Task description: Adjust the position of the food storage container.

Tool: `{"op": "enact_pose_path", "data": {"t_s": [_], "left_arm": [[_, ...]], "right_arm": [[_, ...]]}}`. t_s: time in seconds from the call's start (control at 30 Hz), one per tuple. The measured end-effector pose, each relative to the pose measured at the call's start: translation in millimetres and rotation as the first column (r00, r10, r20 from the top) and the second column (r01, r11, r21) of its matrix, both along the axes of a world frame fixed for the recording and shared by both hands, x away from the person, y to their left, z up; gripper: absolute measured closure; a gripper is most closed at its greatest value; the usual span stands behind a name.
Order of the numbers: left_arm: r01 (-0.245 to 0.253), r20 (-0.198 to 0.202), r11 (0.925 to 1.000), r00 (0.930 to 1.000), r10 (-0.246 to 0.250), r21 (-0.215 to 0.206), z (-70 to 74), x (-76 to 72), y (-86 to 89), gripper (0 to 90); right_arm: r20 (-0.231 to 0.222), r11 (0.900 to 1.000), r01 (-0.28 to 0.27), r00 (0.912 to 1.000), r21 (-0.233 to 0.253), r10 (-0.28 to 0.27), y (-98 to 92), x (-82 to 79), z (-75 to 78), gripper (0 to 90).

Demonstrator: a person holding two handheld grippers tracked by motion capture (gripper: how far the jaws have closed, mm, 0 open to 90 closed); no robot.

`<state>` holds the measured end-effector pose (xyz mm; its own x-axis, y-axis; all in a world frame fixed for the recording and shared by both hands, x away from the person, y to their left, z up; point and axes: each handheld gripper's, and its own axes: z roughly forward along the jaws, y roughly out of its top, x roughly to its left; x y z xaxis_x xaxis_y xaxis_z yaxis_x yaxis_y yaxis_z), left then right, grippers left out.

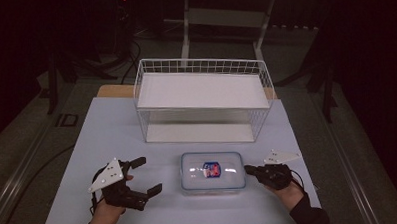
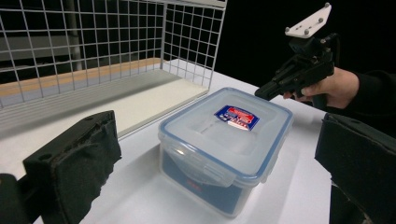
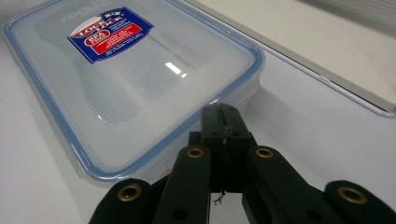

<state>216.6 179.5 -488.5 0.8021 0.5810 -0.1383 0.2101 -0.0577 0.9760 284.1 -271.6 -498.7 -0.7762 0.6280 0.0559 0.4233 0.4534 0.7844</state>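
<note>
One lidded plastic box (image 1: 213,172) is sitting between the open left tool (image 1: 142,176) and the closed right tool (image 1: 248,169), near an empty wire basket (image 1: 201,67).

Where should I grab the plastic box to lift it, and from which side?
Take the plastic box by its two short ends, one gripper from each side. It lies flat with its lid on, long side across the table; the open left gripper and the shut right gripper already flank those ends.
</note>
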Motion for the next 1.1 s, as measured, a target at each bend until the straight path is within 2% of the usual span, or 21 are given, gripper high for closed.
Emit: {"op": "enact_pose_path", "data": {"t_s": [0.6,0.73,0.83,0.93,1.03,1.07,1.1], "left_arm": [[0.016,-0.004,0.9998,0.9999,-0.016,-0.012,0.2,2.3,-5.3,0.0],[0.025,-0.001,0.9997,0.9997,-0.025,0.002,0.4,1.7,-7.4,0.0],[0.021,-0.009,0.9998,0.9997,-0.021,0.004,1.2,2.2,-6.6,0.0],[0.017,-0.036,0.9998,0.9992,-0.016,0.012,2.6,3.8,-6.6,0.0],[0.022,-0.077,0.9994,0.9968,-0.020,0.027,2.6,7.9,-8.6,0.0],[0.022,-0.077,0.9994,0.9968,-0.020,0.027,2.6,7.9,-8.6,0.0],[0.022,-0.102,0.9991,0.9946,-0.019,0.035,3.0,10.6,-10.2,0.0]], "right_arm": [[-0.005,0.997,-0.080,0.9968,0.003,0.080,31.9,1.3,0.5,90.0],[0.013,0.997,-0.076,0.9970,0.003,0.076,32.9,0.7,2.3,90.0],[0.041,0.998,-0.052,0.9979,0.035,0.050,26.6,-1.2,12.7,88.9],[0.091,0.997,-0.046,0.9950,0.064,0.040,22.5,-6.9,24.7,76.4],[0.114,0.993,-0.044,0.9930,0.108,0.031,19.9,-11.5,34.0,53.0],[0.114,0.993,-0.044,0.9930,0.108,0.031,19.9,-11.5,34.0,53.0],[0.126,0.985,-0.048,0.9917,0.163,0.028,17.9,-14.8,40.0,31.6]]}}
